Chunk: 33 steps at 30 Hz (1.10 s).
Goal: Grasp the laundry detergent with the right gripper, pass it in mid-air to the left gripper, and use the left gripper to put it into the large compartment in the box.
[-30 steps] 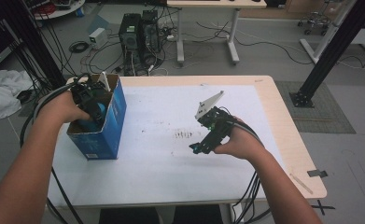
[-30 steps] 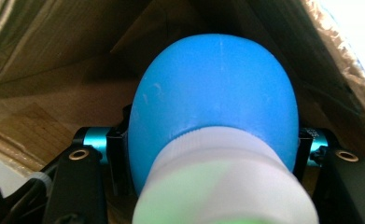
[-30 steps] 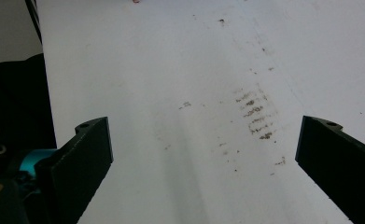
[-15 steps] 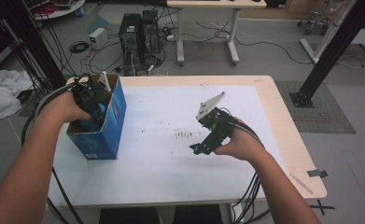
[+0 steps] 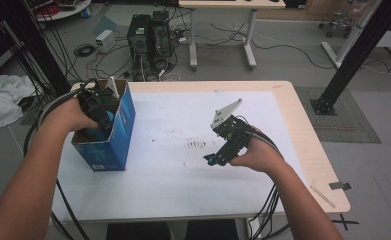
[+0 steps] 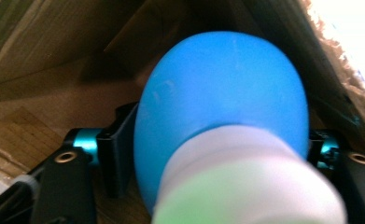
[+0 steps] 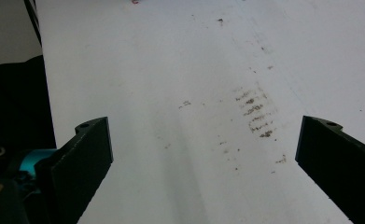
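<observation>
A blue cardboard box (image 5: 119, 134) stands open at the table's left edge. My left gripper (image 5: 101, 108) reaches down into it. In the left gripper view a blue rubber bulb (image 6: 222, 88) with a white neck sits between the jaws of the left gripper (image 6: 217, 144), its sides against both, with brown cardboard behind. Those jaws have just been opening, with the bulb still between them. My right gripper (image 5: 211, 159) hovers low over the white table top (image 5: 173, 125), right of centre. In the right gripper view the right gripper (image 7: 203, 158) is wide open with nothing between its jaws.
A patch of dark smudges (image 5: 197, 144) marks the white sheet near the middle. Cables trail from both grippers over the table's front edge. Computer towers (image 5: 148, 35), another desk and black frame posts stand on the floor beyond the table.
</observation>
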{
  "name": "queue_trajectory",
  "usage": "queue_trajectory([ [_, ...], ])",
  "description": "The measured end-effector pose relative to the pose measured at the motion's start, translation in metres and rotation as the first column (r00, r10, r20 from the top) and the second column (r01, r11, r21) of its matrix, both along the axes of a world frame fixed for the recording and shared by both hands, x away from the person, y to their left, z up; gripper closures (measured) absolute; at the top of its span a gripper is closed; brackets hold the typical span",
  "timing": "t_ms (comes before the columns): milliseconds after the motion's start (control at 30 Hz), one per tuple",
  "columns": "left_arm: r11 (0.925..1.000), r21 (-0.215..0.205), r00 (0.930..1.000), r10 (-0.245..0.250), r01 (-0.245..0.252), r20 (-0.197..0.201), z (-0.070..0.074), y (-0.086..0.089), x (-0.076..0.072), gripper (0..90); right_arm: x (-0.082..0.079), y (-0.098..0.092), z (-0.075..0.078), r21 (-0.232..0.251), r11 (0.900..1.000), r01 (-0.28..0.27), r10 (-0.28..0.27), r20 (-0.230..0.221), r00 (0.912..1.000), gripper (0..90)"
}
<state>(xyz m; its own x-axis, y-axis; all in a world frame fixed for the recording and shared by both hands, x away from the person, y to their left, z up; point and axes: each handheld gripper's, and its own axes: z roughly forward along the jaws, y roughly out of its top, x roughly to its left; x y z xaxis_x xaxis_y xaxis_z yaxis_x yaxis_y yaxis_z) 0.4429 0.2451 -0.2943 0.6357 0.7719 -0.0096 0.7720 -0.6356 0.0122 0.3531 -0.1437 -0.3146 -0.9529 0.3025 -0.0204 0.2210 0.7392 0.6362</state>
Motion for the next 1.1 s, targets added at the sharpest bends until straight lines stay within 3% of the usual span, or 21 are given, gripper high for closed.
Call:
queue_trajectory([
  [67, 0.9999, -0.014, 1.0000, 0.007, -0.007, -0.001, 0.002, 0.001, -0.001, 31.1, 0.000, 0.000, 0.000, -0.001, 1.000, 0.001, -0.001, 0.000, 1.0000, 3.0],
  [1100, 1.0000, -0.004, 0.9984, 0.003, -0.003, 0.056, 0.042, 0.006, -0.014, 27.9, -0.001, 0.005, 0.003, -0.014, 1.000, -0.008, 0.008, -0.003, 1.0000, 3.0],
])
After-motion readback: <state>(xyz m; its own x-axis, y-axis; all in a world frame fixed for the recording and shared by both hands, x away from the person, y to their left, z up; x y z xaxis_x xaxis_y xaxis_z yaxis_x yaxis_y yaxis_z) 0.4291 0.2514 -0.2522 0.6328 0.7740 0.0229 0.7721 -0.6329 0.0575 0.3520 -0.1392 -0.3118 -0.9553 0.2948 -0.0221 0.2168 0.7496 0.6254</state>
